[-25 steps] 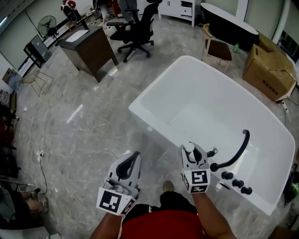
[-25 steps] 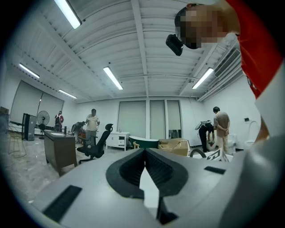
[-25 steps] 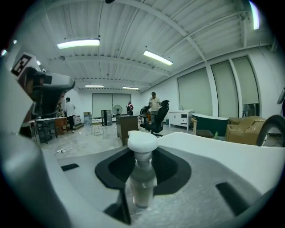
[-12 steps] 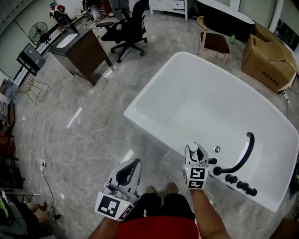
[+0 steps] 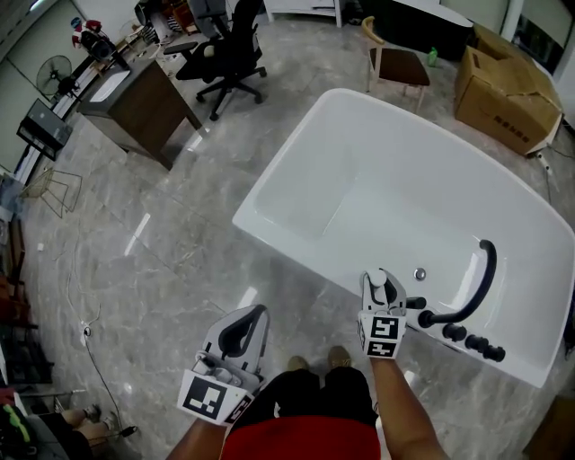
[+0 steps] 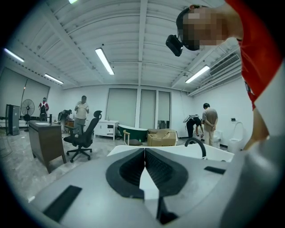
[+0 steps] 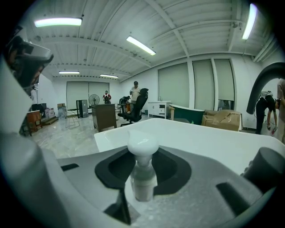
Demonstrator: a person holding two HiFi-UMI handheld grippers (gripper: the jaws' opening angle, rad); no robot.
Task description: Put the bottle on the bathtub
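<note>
The white bathtub fills the middle of the head view, with a black faucet and black knobs on its near right rim. My right gripper hangs at the near rim, just left of the faucet, shut on a small clear bottle with a rounded white cap. In the right gripper view the bottle stands upright between the jaws of the right gripper, and the tub's rim lies beyond. My left gripper is over the floor beside the tub. The left gripper is shut and holds nothing.
A black office chair and a wooden desk stand far left on the marble floor. A wooden chair, a cardboard box and a dark tub lie beyond the bathtub. Several people stand farther off.
The head view has tilted, so the tub and room sit slightly higher and farther. Both grippers keep their poses; the right one stays shut on the bottle by the faucet.
</note>
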